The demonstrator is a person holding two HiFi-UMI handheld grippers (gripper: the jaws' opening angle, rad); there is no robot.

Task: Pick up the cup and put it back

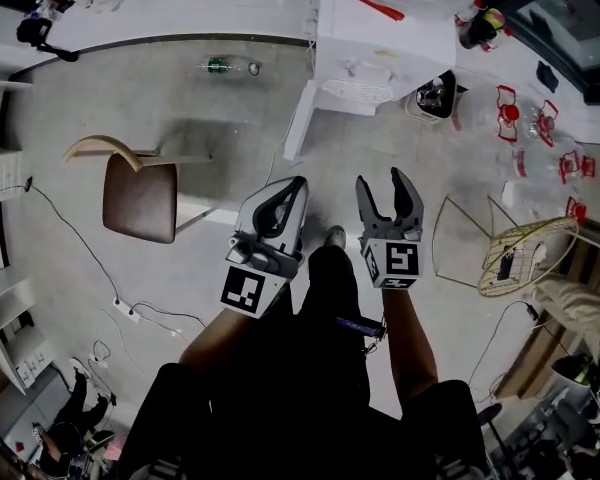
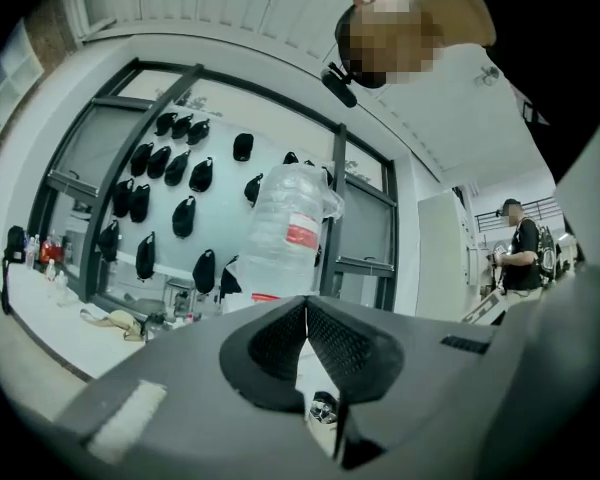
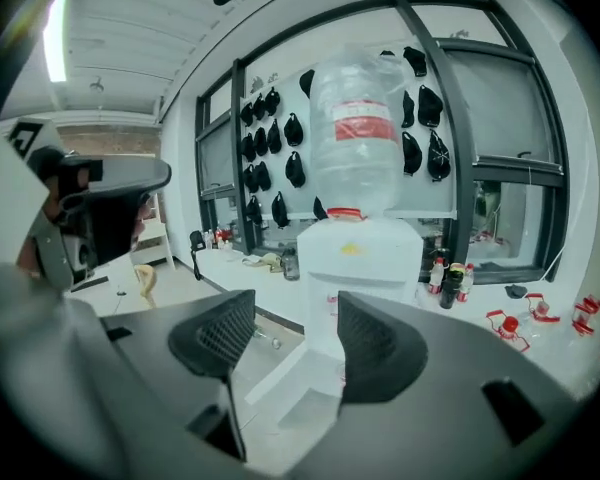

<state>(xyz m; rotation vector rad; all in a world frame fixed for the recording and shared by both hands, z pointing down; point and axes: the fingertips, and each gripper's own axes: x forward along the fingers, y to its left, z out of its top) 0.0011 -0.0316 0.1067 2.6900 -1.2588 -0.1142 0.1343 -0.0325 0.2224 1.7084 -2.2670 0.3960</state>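
Left tool (image 1: 296, 183) has its jaws together, empty. Right tool (image 1: 382, 178) has its jaws apart, empty. Both face a dispenser (image 3: 360, 258) across bare floor. No cup can be made out. Best to step closer, find the cup, then bring the open jaws level around it.

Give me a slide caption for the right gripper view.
Open, empty right tongs face a white water dispenser topped with a clear bottle.

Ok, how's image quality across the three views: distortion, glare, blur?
Head view: sharp and evenly lit, straight lines bow toward the edges, chair crisp. Left gripper view: heavy fisheye, window frame curves, black corners, overall a bit soft. Right gripper view: same bending, ceiling light blows out at upper left, water bottle clear.
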